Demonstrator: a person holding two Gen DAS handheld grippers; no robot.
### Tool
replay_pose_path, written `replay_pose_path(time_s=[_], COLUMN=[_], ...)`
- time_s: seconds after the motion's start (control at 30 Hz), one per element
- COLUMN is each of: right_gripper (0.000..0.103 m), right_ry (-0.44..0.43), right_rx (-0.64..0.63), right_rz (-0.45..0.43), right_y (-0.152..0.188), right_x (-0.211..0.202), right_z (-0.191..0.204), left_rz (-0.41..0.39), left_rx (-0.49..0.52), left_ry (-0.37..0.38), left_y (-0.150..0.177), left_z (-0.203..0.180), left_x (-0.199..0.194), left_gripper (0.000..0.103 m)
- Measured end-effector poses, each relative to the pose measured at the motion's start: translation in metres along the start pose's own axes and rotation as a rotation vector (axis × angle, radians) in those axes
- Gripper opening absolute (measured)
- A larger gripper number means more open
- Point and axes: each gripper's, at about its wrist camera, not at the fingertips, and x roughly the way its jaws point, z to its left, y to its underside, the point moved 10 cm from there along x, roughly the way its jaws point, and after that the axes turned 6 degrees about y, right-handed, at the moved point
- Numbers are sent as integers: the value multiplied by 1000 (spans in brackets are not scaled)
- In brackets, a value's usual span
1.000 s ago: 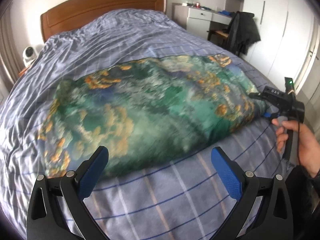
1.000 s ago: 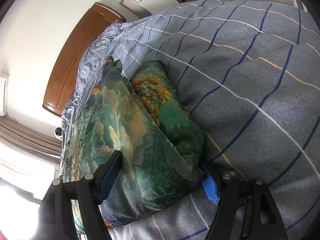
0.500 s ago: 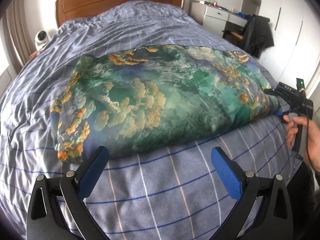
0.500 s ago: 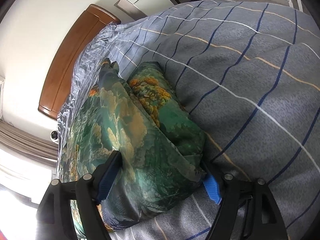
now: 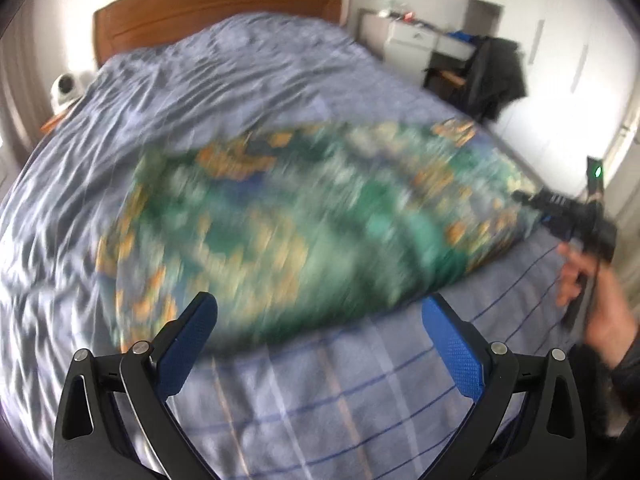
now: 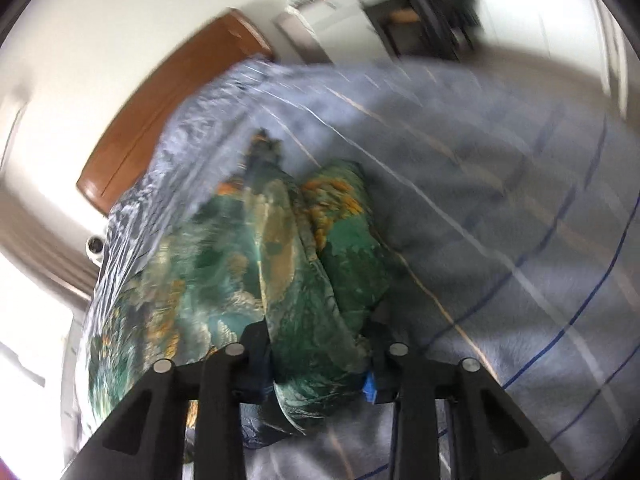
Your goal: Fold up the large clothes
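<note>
At lower centre, the right gripper [image 6: 316, 360] has just been closing, now pinching the green printed garment [image 6: 304, 280] to fold it; the left gripper [image 5: 320, 344] gapes empty.

- A home bedroom; a bed [image 5: 248, 92] with blue checked bedding and a wooden headboard [image 5: 216, 4]
- White drawers [image 5: 412, 36]; a dark garment [image 5: 496, 76] over a chair

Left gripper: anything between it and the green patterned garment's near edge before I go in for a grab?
Nothing visible. Only bare striped bedspread lies between the open left gripper and the garment; the right gripper already clamps its far end.
</note>
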Motion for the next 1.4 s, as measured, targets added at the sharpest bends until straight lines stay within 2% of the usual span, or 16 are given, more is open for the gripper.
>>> replay_pose_path(time_s=[0.13, 0.2, 0.3, 0.43, 0.57, 0.73, 0.8, 0.83, 0.93, 1.0, 1.03, 1.13, 1.23, 1.3, 1.33, 1.4], right_gripper=[30, 30, 30, 30, 30, 30, 30, 30, 33, 48, 67, 72, 72, 55, 33, 29], right_ry=[-67, -98, -143, -175, -185, -170, -166, -163, -171, -215, -270, -396, -427, -403, -383, -369], right_rx=[-169, -286, -475, -708, -882, -1095, -1164, -1186, -1182, -1165, -1156, -1070, -938, -898, -895, -891], right_rz=[-135, -201, -284, -345, -393, -462, -485, -489, -436, -396, -352, -240, -153, -121, -113, -69], right_y=[-11, -8, 9, 46, 86, 138, 151, 155, 149, 145, 146, 138, 111, 94, 88, 82], right_x=[-47, -71, -101, -122, -132, -138, -139, -138, -129, -132, -138, -157, -151, -133, -125, -104], right_z=[51, 83, 136, 195, 225, 255, 262, 264, 268, 268, 270, 267, 257, 254, 256, 265], left_rz=[-26, 2, 66, 94, 137, 197, 213, 224, 240, 225, 213, 197, 187, 181, 179, 177], left_rx=[74, 91, 155, 194, 113, 89, 89, 82, 8, -9, -24, -64, -102, -132, -146, -182], left_ry=[173, 286, 378, 352, 298, 160, 117, 97, 190, 208, 214, 237, 231, 225, 220, 207], left_y=[-63, -92, -115, -127, -122, -105, -99, -96, -97, -103, -106, -106, -98, -88, -84, -72], left_z=[-48, -80, -119, -125, -94, -64, -56, -50, -38, -22, -10, 26, 71, 99, 111, 136], left_x=[-6, 0, 11, 16, 25, 46, 53, 56, 57, 52, 48, 36, 32, 28, 27, 29], left_gripper=[102, 102, 102, 102, 102, 102, 82, 48, 34, 32, 32, 33, 34, 34, 34, 35])
